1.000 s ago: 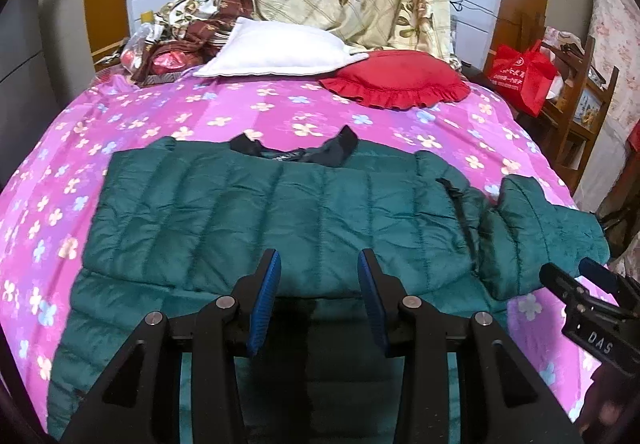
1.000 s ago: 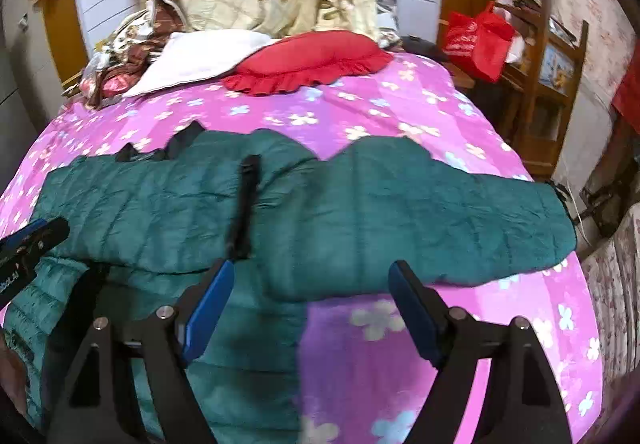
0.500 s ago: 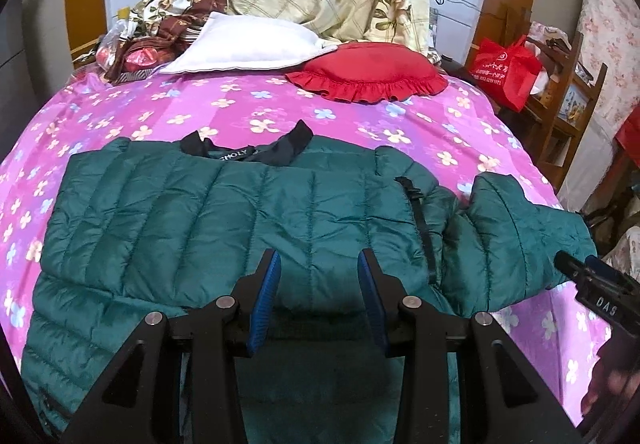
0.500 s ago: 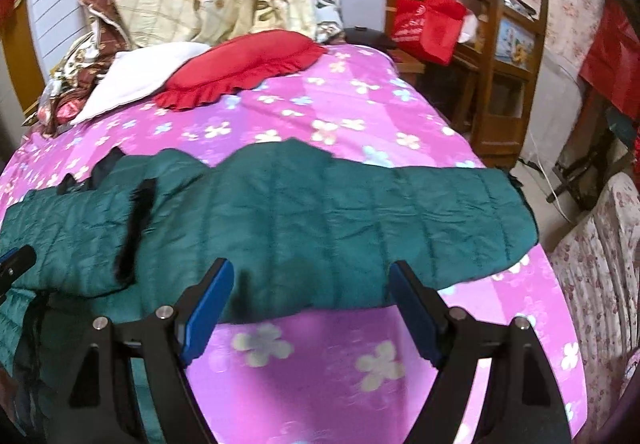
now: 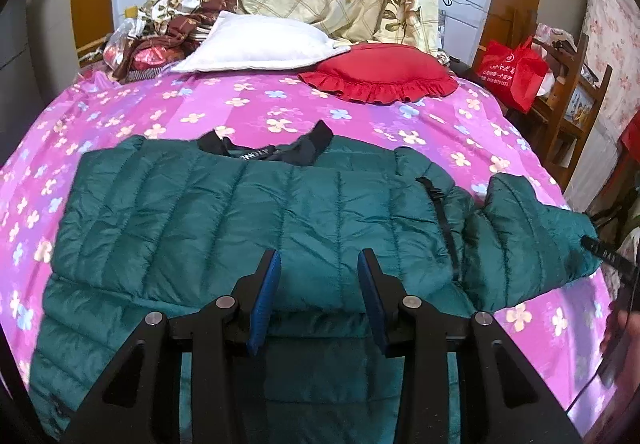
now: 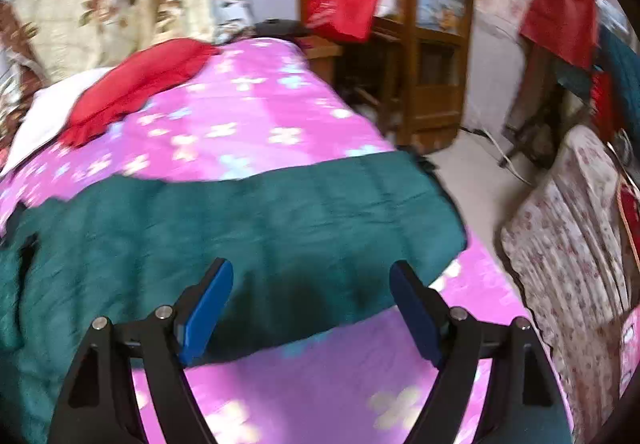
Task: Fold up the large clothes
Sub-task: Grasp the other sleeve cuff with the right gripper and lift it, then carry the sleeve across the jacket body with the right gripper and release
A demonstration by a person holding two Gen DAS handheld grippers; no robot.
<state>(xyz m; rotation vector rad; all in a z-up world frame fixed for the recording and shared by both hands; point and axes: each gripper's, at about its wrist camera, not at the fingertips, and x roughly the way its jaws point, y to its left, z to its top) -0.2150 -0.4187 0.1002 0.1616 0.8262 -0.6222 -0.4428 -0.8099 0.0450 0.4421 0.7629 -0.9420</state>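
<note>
Two things could go wrong with the big green jacket point(image 5: 224, 228), which lies flat on the pink flowered bed point(image 5: 256, 112) with its collar toward the pillows. First, it is puffy and slick, so a fold may spring back open or slide. Second, the long sleeve point(image 6: 280, 228) reaches out to the edge of the bed, so a bad pinch could let it slip off the side. The right hand-held gripper point(image 6: 312, 308) hangs just over the near edge of that sleeve, close to the cuff end — its jaws stand wide apart and hold nothing. That view is blurry, so I cannot tell if the pads touch the cloth. The left hand-held gripper point(image 5: 318, 292) sits over the middle of the jacket body near the lower fold. Its jaws are partly open, and I cannot tell if any cloth is pinched between them.
</note>
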